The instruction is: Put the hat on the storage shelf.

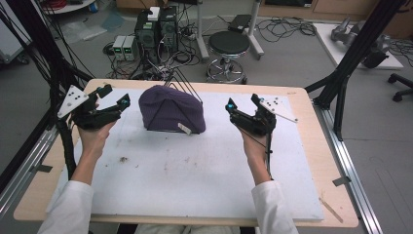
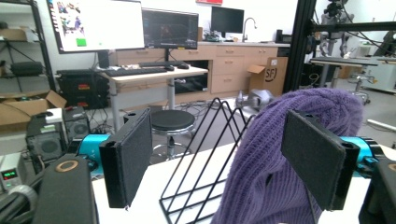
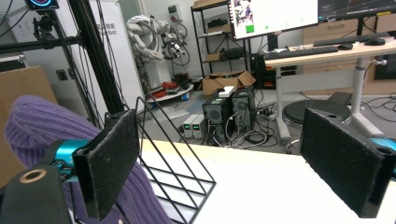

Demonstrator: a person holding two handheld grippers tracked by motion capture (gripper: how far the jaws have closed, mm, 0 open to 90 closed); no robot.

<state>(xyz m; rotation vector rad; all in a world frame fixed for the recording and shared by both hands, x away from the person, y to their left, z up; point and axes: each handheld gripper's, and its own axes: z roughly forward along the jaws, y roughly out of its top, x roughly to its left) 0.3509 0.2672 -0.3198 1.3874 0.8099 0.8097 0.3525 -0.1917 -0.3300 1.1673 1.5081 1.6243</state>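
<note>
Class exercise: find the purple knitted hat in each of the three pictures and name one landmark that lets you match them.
High view: purple knitted hat sits mid-table, draped over the black wire rack.
Left gripper view: hat lower right, rack to its left.
Right gripper view: hat lower left, rack to its right.
Shared landmark: the rack.

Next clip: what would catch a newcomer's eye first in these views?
A purple knitted hat draped over a black wire rack sits at the far middle of the white mat. The left gripper and right gripper flank it, both held open and apart from it, their padded fingers empty.
</note>
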